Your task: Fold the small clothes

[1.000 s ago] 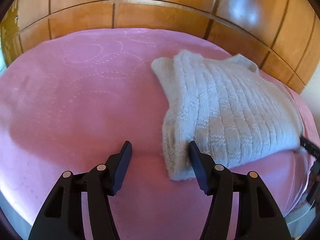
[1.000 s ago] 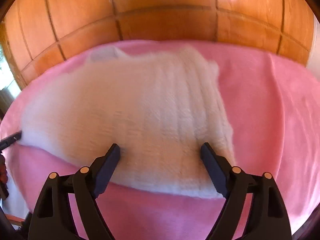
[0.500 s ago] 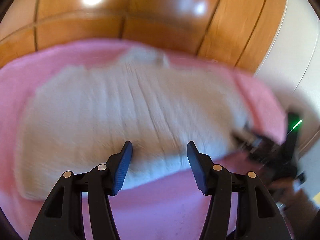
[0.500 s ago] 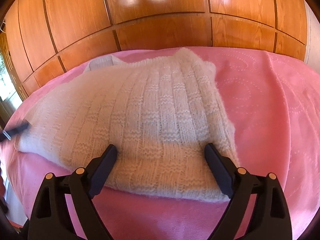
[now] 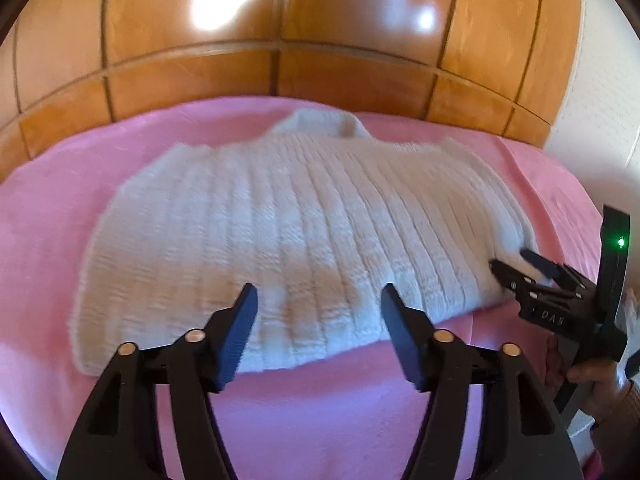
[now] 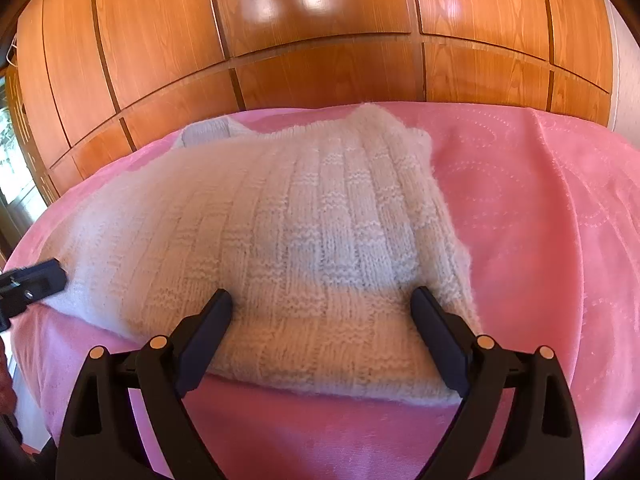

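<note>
A white knitted sweater [image 5: 288, 236] lies folded on a pink bedspread [image 5: 320, 412]; it also shows in the right wrist view [image 6: 280, 248]. My left gripper [image 5: 318, 300] is open, its fingers just over the sweater's near hem. My right gripper [image 6: 322, 304] is open wide over the near edge of the sweater. The right gripper shows in the left wrist view [image 5: 516, 264] at the sweater's right end. A left gripper fingertip [image 6: 36, 280] shows at the sweater's left end in the right wrist view.
A glossy wooden panelled wall [image 5: 320, 40] stands behind the bed [image 6: 540, 208]. A white wall [image 5: 600, 92] is at the far right. The bed's near edge drops off below both grippers. A window [image 6: 12, 168] is at the far left.
My left gripper has swung from the sweater's left side to face its long near edge. My right gripper has stayed open and settled slightly closer over the hem. The sweater has not visibly moved.
</note>
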The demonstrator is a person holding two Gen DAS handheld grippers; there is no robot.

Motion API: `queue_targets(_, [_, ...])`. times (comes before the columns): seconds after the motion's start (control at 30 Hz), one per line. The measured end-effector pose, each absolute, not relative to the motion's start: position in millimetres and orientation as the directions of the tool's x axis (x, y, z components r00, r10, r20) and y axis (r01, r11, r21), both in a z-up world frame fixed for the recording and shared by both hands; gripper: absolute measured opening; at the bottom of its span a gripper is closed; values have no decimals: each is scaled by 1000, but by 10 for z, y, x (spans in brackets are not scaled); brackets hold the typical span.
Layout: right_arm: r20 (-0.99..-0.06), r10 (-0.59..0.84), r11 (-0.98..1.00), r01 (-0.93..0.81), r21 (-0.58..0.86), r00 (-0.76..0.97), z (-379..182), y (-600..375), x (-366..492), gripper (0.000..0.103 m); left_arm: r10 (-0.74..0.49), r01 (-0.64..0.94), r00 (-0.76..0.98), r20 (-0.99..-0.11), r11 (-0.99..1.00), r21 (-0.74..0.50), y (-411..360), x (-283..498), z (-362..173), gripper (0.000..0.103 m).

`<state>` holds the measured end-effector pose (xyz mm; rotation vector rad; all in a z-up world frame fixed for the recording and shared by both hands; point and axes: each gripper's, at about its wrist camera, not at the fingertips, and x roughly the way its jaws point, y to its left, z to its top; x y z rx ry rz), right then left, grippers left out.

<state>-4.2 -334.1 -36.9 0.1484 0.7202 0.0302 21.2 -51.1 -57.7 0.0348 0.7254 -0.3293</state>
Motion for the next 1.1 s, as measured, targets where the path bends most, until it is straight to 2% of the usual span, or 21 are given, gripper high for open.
queue_targets(0.23, [-687,60,988,53,142,724,-149,-3290,-68,94,-231,257,737,-635,965,-53,-297,207,-428,65])
queue_targets(0.5, [-621,116,986,-16,163,775,337,-3018,-52,95,-191,211,753,-629,977,-44,-75,268,-405,65])
queue_targets(0.67, [-633,171,984,-95,153,755,297,-2666,138,95,-161,169,745,-647,984,-51,74,363,-478,65])
queue_targets(0.77, [-678,184,982,-112,150,712,102,-2534,271,97,-134,141,725,-676,989,-45,168,455,-589,65])
queue_targets(0.83, [-730,162,987,-92,135,664,-105,-2480,361,98,-137,115,697,-704,990,-78,268,533,-659,65])
queue_targets(0.93, [-703,151,989,-98,115,695,-235,-2454,358,101,-190,78,705,-683,978,-191,524,635,-584,65])
queue_targets(1.1, [-692,164,986,-104,129,703,-258,-2469,347,101,-200,4,732,-652,957,-290,892,1031,-416,65])
